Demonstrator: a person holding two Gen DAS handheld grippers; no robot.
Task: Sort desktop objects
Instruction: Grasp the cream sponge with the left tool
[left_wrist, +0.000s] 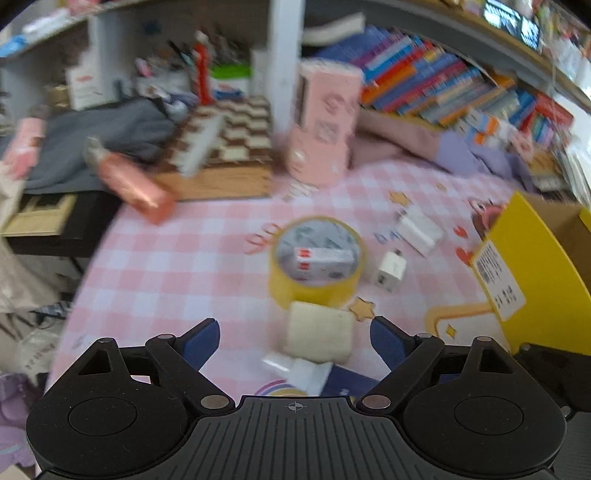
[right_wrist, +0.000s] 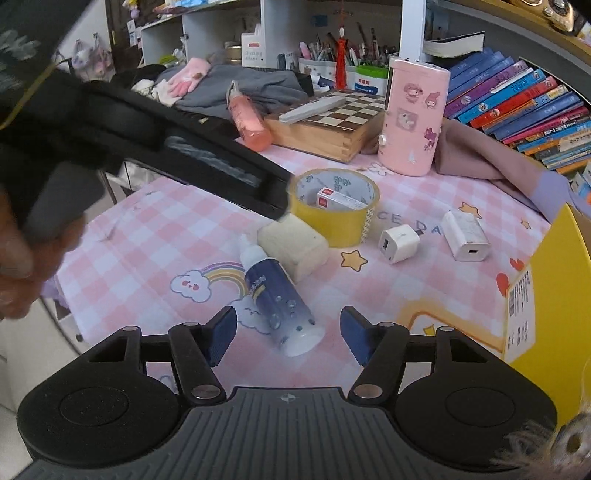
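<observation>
Ahead of my tool, past the desk's middle, a wooden chessboard box lies flat with a pale grey bar resting across its squares. Left of it sits a heap of grey clothing with a pink glove on top. Behind the board stands a tub of pens. Far right, colourful books lean in a row. A pink checked cloth covers the desk beneath me

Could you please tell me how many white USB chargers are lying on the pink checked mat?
2. The smaller charger lies just right of the yellow tape roll; the larger charger lies further right, toward the yellow box. Others could be hidden inside that box.
</observation>
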